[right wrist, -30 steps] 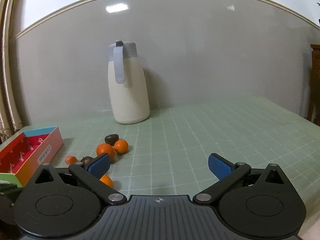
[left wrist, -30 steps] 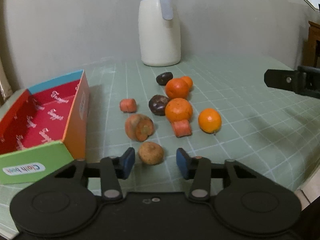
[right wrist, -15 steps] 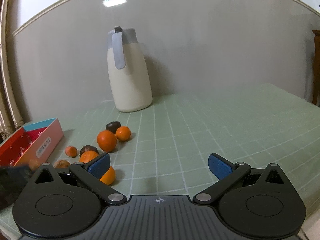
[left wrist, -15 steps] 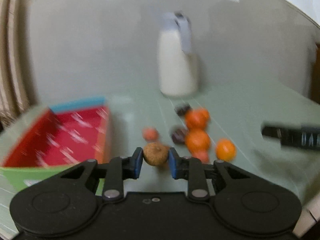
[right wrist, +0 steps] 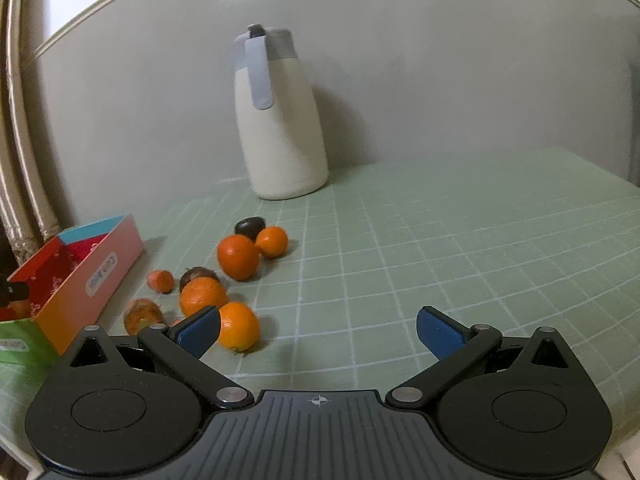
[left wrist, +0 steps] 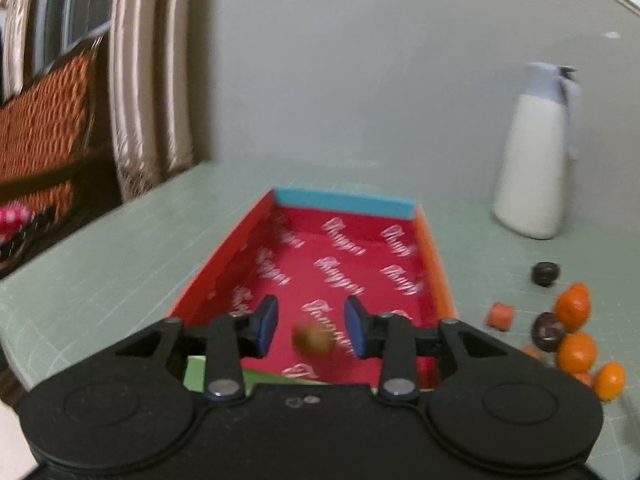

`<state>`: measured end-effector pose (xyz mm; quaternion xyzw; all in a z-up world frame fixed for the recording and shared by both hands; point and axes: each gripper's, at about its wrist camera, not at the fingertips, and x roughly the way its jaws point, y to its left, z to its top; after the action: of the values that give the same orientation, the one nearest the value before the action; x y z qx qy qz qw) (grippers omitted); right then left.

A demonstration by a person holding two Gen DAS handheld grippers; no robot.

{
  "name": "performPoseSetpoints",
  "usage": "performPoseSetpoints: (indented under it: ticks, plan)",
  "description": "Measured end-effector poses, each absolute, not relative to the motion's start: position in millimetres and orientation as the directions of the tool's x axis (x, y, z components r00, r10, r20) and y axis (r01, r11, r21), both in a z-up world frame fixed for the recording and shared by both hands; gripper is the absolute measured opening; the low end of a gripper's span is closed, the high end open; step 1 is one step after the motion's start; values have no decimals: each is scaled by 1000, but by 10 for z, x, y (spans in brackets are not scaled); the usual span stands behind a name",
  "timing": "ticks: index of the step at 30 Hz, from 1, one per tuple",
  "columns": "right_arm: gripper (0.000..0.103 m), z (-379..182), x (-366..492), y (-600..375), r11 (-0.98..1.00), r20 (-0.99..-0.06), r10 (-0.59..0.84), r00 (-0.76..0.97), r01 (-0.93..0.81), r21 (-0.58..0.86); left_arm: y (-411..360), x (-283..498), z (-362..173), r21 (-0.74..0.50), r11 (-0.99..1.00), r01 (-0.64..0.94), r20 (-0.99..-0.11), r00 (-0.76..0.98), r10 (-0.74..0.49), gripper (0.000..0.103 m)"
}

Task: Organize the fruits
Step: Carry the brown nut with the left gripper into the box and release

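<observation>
My left gripper (left wrist: 311, 326) hangs over the near end of the red-lined box (left wrist: 344, 202), and its jaws are opening. A small brown fruit (left wrist: 313, 338), blurred, is between the blue pads with a gap on each side, above the box floor. My right gripper (right wrist: 318, 330) is open and holds nothing. It hovers low over the green mat, with its left pad beside the nearest orange (right wrist: 239, 326). Three more oranges (right wrist: 237, 257), two dark fruits (right wrist: 250, 226) and carrot-like pieces (right wrist: 160, 280) lie in a cluster right of the box (right wrist: 100, 276).
A cream jug (right wrist: 278, 128) with a grey lid stands at the back against the wall. Beyond the table's left edge are curtains (left wrist: 148, 80) and a woven orange chair back (left wrist: 40, 112). Bare mat (right wrist: 460, 240) stretches to the right of the fruit.
My left gripper shut on the brown fruit, lifted it and carried it left over the box. Now the pads have parted from it. My right gripper has edged closer to the fruit cluster.
</observation>
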<state>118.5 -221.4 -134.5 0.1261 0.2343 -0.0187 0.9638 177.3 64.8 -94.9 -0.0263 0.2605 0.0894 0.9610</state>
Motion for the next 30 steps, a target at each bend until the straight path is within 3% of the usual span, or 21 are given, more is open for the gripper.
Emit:
performPoseSetpoints:
  ticks: [19, 22, 24, 27, 28, 29, 30]
  plan:
    - [103, -1359, 1223, -1915, 979, -455, 138, 880, -52, 198, 1143, 1885, -1024, 14, 971, -239, -545, 812, 208, 34]
    - [103, -1388, 1262, -1886, 978, -470, 155, 869, -66, 200, 1134, 1860, -1005, -16, 978, -209, -540, 825, 168, 47]
    - [103, -1399, 1293, -1876, 973, -474, 178, 863, -82, 216, 1094, 1804, -978, -36, 983, -182, -520, 843, 138, 71]
    - [103, -1391, 1330, -1837, 976, -467, 176, 866, -89, 201, 963, 1686, -919, -23, 990, -136, -483, 869, 108, 73]
    - [99, -1382, 1341, -1826, 977, -462, 173, 870, -92, 192, 919, 1643, -907, -15, 992, -122, -474, 875, 100, 73]
    - [78, -1373, 1341, -1821, 978, -452, 171, 875, -95, 187, 880, 1599, -896, -7, 993, -114, -468, 879, 98, 73]
    - [65, -1370, 1354, -1826, 978, -456, 172, 873, -97, 183, 856, 1553, -887, -5, 994, -110, -463, 881, 95, 74]
